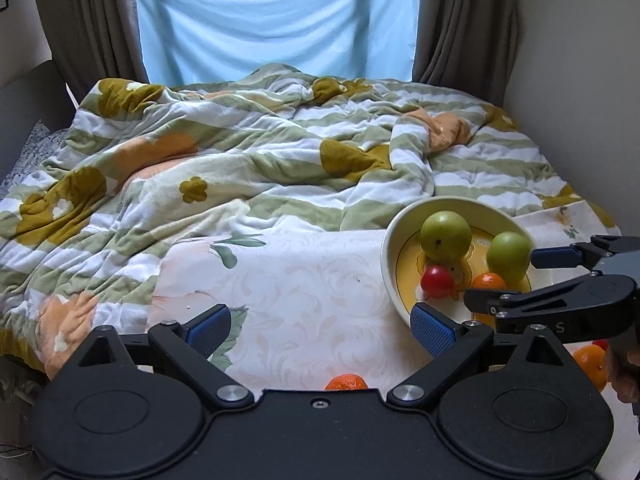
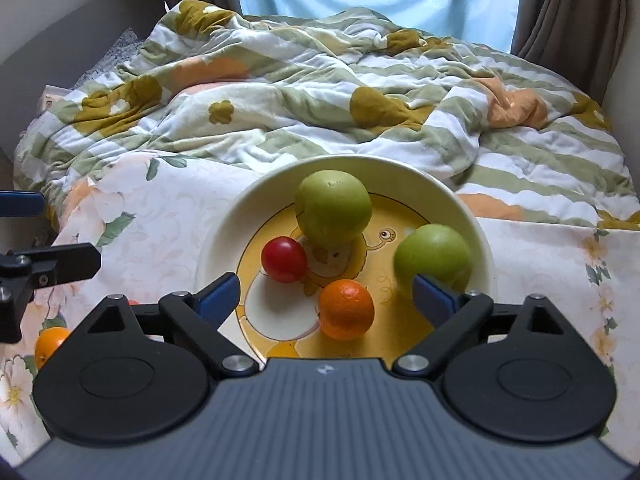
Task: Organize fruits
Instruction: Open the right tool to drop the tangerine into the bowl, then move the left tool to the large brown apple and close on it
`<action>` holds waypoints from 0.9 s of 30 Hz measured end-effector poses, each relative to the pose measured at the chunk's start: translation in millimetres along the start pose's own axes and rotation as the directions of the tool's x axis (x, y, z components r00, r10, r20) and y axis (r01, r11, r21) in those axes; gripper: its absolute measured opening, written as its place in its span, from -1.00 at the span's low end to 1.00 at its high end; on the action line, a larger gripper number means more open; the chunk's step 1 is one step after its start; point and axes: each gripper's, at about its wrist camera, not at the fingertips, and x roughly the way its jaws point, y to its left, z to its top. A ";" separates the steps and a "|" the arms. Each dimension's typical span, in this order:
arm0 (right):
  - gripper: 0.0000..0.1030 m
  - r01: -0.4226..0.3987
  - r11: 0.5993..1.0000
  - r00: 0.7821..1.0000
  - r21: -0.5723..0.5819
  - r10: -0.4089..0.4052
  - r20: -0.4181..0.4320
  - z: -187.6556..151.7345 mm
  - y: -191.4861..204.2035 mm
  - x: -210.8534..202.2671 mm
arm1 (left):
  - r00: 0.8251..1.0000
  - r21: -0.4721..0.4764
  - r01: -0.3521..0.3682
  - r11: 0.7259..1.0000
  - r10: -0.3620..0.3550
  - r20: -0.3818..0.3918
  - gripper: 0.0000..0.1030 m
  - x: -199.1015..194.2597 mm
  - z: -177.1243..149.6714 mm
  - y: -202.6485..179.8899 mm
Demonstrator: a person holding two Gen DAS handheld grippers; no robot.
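A cream bowl [image 2: 476,220] with a yellow cartoon bottom sits on the bed. It holds two green apples [image 2: 334,208] [image 2: 434,258], a small red fruit [image 2: 283,259] and an orange [image 2: 346,309]. My right gripper [image 2: 326,298] is open and empty, just above the bowl's near rim, the orange between its fingers. My left gripper [image 1: 322,326] is open and empty over the sheet, left of the bowl [image 1: 390,258]. An orange [image 1: 346,383] lies just below it. Another orange [image 1: 592,364] and a red fruit lie under the right gripper [image 1: 536,276].
A rumpled green-and-white striped flowered blanket [image 1: 224,148] covers the back of the bed. A pale floral sheet [image 1: 304,292] covers the front. Brown curtains [image 1: 92,20] and a blue window drape [image 1: 276,16] stand behind. An orange [image 2: 50,342] lies at the left in the right wrist view.
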 end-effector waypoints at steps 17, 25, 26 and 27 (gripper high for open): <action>1.00 0.043 0.999 0.996 -0.003 -0.042 0.078 -10.0 -14.6 -80.1 | 0.992 -0.038 -0.033 0.999 0.037 0.120 0.91 -57.7 -0.5 -24.9; 1.00 0.043 0.999 0.993 0.015 -0.045 0.111 -30.6 -45.1 -135.8 | 0.984 -0.101 -0.064 0.993 0.079 0.161 0.91 -94.3 -15.8 -50.7; 1.00 0.045 0.999 0.992 0.018 -0.047 0.115 -33.5 -47.8 -141.4 | 0.983 -0.108 -0.069 0.992 0.087 0.164 0.91 -98.9 -19.2 -55.8; 1.00 0.046 0.999 0.991 0.021 -0.049 0.121 -37.5 -51.6 -148.0 | 0.982 -0.113 -0.074 0.991 0.092 0.166 0.91 -102.3 -22.0 -60.7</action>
